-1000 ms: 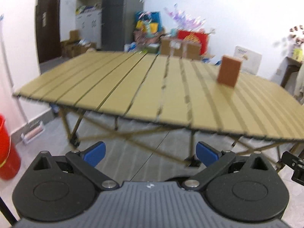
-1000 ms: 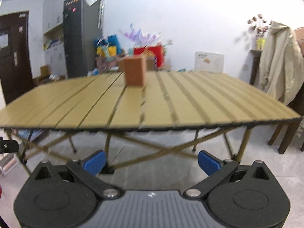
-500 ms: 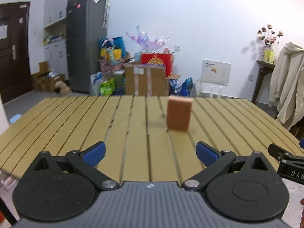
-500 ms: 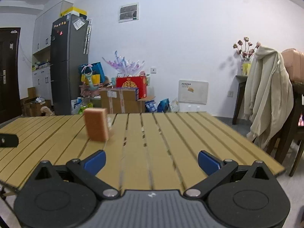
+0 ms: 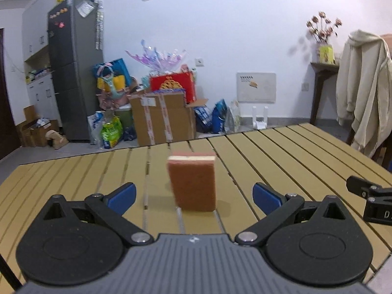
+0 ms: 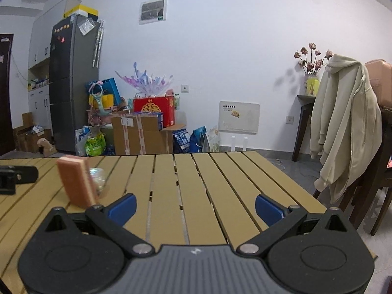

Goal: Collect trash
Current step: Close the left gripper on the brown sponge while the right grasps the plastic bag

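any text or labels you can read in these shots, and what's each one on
"D": right gripper body at the left wrist view's edge; the rest is cut off.
Red box print: too blurred to read.
White wall panel markings: too small.
Green bag and blue bags: unreadable.

Slatted table (image 5: 281, 161), fridge (image 6: 71, 85) w/ boxes (image 6: 142, 134) behind, cream hoodie (image 6: 343, 122) on chair.

Your room is evenly, softly lit from overhead. The sponge (image 5: 192, 182) looks slightly blurred and casts a faint shadow toward 8 o'clock on the table (image 5: 281, 161). Fisheye bending curves the walls, and dark vignetting fills your corners at 2 and 10 o'clock. No glare shows.
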